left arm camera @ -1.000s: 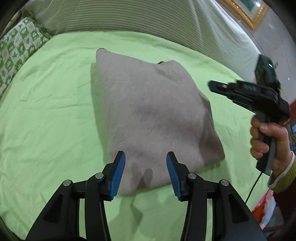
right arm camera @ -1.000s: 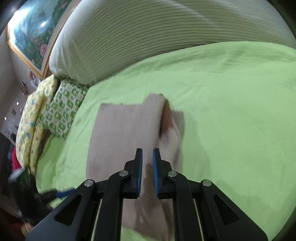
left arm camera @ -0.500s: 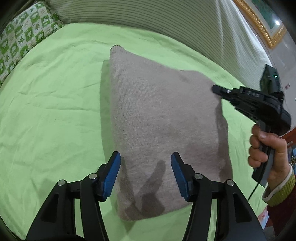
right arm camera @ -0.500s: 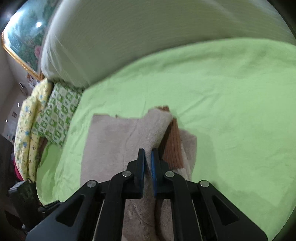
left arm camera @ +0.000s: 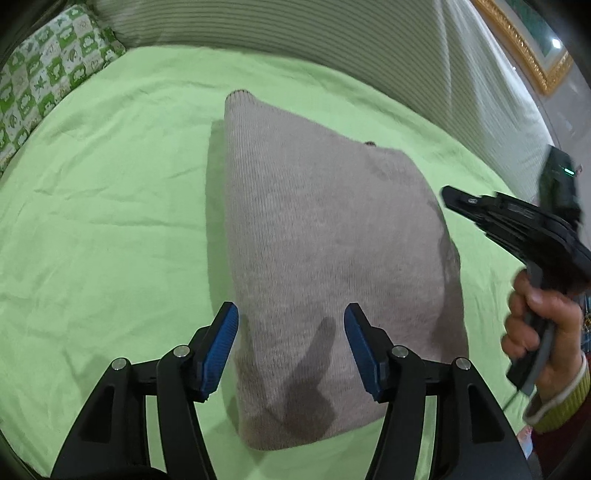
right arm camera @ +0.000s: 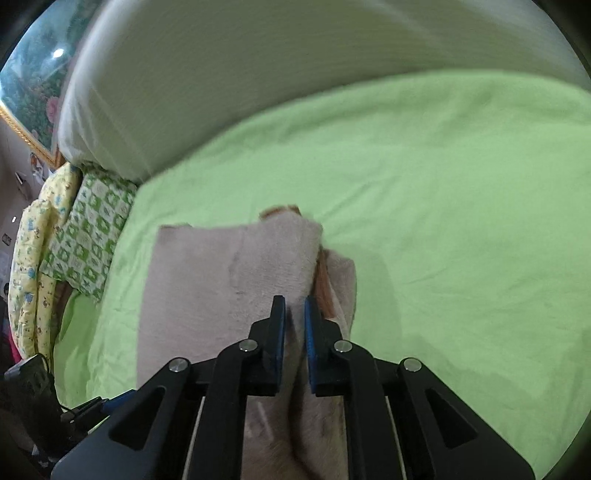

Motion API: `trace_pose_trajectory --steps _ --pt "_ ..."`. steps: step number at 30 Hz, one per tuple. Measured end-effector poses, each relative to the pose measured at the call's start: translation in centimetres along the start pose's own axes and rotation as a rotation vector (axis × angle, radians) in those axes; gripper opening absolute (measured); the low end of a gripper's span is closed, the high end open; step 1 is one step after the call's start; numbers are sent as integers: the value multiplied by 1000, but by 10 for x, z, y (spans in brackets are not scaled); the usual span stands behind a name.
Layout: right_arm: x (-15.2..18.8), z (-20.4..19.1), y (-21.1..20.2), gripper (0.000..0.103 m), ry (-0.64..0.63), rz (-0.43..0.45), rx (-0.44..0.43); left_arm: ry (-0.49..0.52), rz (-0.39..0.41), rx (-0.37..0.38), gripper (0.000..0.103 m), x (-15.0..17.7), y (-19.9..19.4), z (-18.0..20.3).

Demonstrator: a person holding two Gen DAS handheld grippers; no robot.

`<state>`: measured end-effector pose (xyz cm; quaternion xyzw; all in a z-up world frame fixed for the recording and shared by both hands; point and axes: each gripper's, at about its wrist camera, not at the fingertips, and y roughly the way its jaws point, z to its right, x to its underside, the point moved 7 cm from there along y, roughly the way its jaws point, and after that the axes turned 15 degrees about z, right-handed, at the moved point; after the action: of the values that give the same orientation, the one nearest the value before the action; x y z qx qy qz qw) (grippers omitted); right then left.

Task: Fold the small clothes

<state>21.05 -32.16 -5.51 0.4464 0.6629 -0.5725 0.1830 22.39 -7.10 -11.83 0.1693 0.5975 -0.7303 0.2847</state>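
Left tongs [left arm camera: 291, 345] hung with the blue pads [left arm camera: 219, 349] spread wide, holding nothing, poised above the near end of the jumper [left arm camera: 325, 266]. Likely parked there to pin or take that near edge if the cloth slid.

Right tongs [right arm camera: 294, 328] were nearly shut, only a thin gap between the pads. The beige knit ran right up between them, but the view was blurred and the cloth sat beneath as much as between, so I could not tell whether they gripped it or only pressed down on it. In the left view the right tongs sat at the jumper's right edge, in the person's right hand [left arm camera: 535, 332].

The jumper lay folded in a thick beige block in the middle of the green sheet [left arm camera: 92, 221], one narrow end pointing to the striped headboard [left arm camera: 295, 33]. From the right side, the top layer was folded over and a strip of brown lining [right arm camera: 322, 280] showed at the fold. My guess: that side fold was being laid or smoothed, and the fold was well along.

Patterned green pillow [left arm camera: 48, 77] stood at the far left corner, well apart. A gilt picture frame [left arm camera: 524, 55] hung on the wall beyond.
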Motion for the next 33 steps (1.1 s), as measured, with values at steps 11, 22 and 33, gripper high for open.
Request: trace_pose_trajectory --steps 11,22,33 --pt "61 -1 17 0 -66 -130 -20 63 -48 -38 67 13 27 8" --pt "54 -6 1 3 -33 -102 -43 98 -35 -80 69 8 14 9" --pt "91 -8 -33 4 -127 -139 -7 98 49 -41 69 -28 13 21"
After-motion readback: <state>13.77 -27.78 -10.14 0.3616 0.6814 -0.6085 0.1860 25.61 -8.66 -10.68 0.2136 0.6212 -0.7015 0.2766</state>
